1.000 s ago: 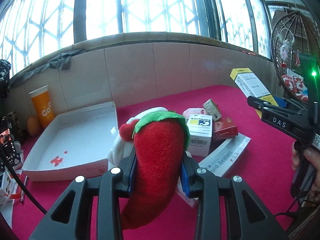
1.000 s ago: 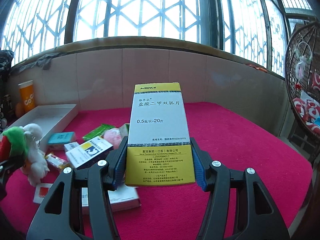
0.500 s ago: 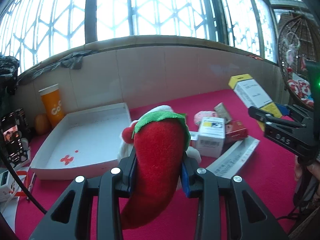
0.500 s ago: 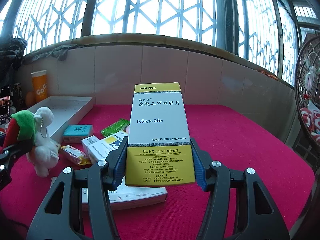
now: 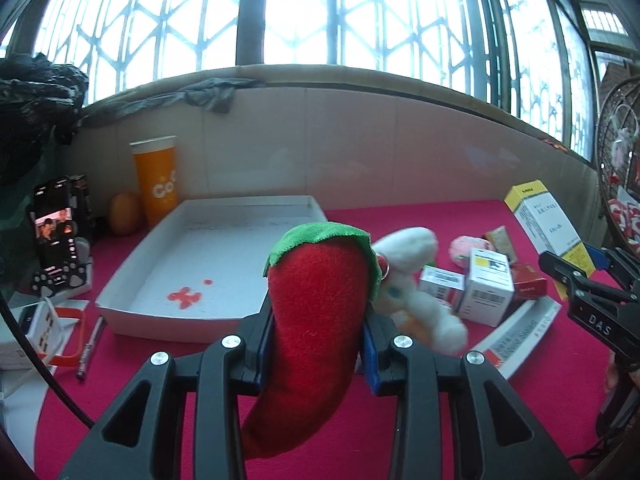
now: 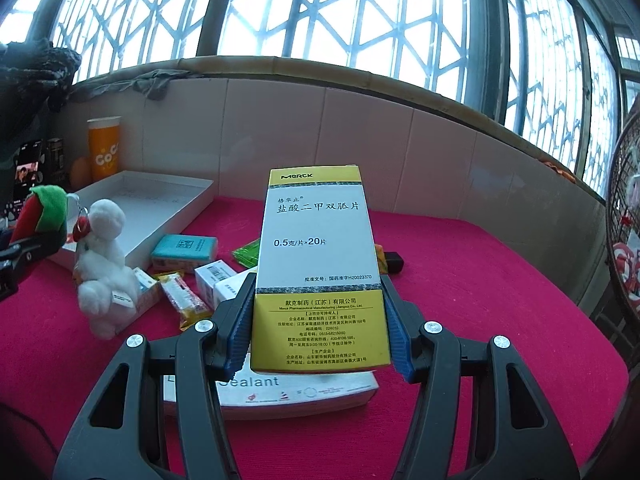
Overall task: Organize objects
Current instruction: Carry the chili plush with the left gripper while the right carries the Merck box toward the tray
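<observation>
Now the plush chili (image 5: 316, 320) sits clamped upright within the left gripper (image 5: 316, 344).

Plush chili (image 5: 316, 320) fuzzy cloth; medicine box (image 6: 320, 264) smooth cardboard; table cover (image 6: 480, 280) matt red fabric.

Sealant box (image 6: 280, 394) lettering partly hidden

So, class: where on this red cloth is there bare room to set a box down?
The white tray is bare inside. The red cloth is bare right of the black item. Boxes crowd around the white plush.
</observation>
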Demonstrator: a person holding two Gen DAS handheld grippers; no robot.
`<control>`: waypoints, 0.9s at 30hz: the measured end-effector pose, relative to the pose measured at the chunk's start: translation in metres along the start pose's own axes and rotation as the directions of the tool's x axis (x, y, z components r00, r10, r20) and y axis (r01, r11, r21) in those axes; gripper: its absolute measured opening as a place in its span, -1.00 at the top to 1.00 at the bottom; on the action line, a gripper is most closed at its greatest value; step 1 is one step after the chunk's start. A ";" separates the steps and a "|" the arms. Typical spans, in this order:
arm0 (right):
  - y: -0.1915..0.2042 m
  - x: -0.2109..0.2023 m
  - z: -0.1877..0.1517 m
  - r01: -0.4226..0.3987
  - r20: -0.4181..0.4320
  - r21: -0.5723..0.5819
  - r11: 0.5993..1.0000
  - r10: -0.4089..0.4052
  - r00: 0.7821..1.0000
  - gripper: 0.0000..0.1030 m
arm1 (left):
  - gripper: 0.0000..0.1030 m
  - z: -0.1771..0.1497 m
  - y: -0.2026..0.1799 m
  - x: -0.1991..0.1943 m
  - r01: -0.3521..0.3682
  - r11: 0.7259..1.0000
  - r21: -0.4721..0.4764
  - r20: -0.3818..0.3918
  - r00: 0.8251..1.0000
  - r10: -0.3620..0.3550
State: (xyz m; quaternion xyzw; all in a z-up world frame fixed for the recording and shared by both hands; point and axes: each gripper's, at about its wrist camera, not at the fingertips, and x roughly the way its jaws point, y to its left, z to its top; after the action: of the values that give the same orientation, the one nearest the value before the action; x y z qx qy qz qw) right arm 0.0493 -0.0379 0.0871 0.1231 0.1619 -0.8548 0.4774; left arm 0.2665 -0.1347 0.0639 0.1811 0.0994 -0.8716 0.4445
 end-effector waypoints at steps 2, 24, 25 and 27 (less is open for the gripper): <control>0.006 0.000 0.000 -0.012 0.001 -0.014 1.000 0.012 1.000 -0.10 | 0.32 0.001 0.006 0.000 -0.011 1.000 -0.011 0.002 1.000 0.011; 0.062 0.023 0.020 -0.205 -0.062 -0.049 0.978 0.202 0.978 -0.10 | 0.32 0.006 0.052 0.016 -0.092 0.995 -0.040 -0.059 0.994 0.089; 0.065 0.026 0.023 -0.221 -0.072 -0.039 0.975 0.218 0.973 -0.10 | 0.32 0.007 0.055 0.018 -0.095 0.995 -0.043 -0.064 0.994 0.092; 0.071 0.030 0.031 -0.251 -0.085 -0.021 0.968 0.248 0.965 -0.10 | 0.32 0.009 0.062 0.021 -0.098 0.994 -0.052 -0.082 0.992 0.094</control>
State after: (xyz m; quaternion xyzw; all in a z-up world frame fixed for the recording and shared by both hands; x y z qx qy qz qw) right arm 0.0930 -0.1082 0.0931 0.1697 0.1778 -0.7795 0.5762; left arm 0.3036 -0.1897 0.0626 0.2078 0.1325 -0.8382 0.4865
